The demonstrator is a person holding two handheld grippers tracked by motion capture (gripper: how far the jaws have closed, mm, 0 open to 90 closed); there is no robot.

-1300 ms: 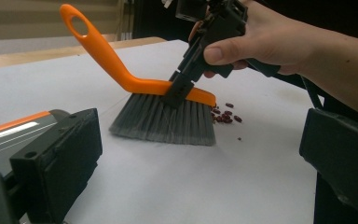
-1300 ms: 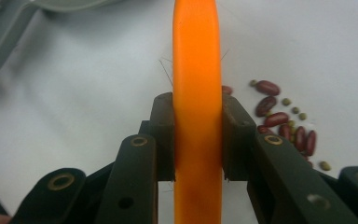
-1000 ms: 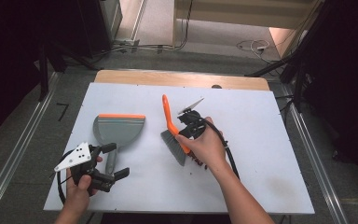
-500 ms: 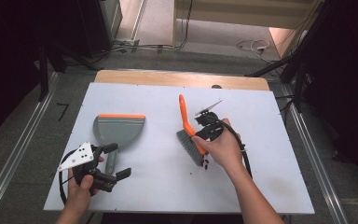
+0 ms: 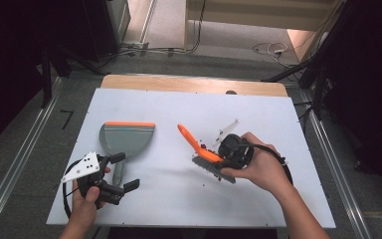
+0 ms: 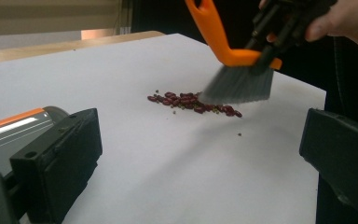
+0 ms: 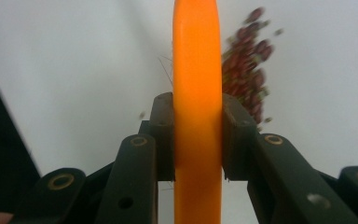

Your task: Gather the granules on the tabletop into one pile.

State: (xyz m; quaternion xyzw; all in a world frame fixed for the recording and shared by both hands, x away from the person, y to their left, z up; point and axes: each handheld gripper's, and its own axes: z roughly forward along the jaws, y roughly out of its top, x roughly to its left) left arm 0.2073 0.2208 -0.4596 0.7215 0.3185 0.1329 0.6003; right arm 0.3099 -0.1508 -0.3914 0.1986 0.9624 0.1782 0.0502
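White table on a grey floor

The white tabletop (image 5: 179,107) has a wooden strip (image 5: 189,83) along its far edge; cables (image 5: 266,49) trail across the floor beyond.

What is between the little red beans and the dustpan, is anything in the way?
Nothing visible: bare white table lies between the beans and the dustpan. The brush sits on the beans' far side.

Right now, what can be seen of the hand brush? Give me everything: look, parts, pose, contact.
The hand brush has a smooth orange handle that looks like plastic and a head of grey bristles. The right gripper is shut on the handle, a jaw against each side. The handle tilts up and away toward the table's middle. The bristles point down, their tips at the edge of a small heap of dark red beans on the white table.
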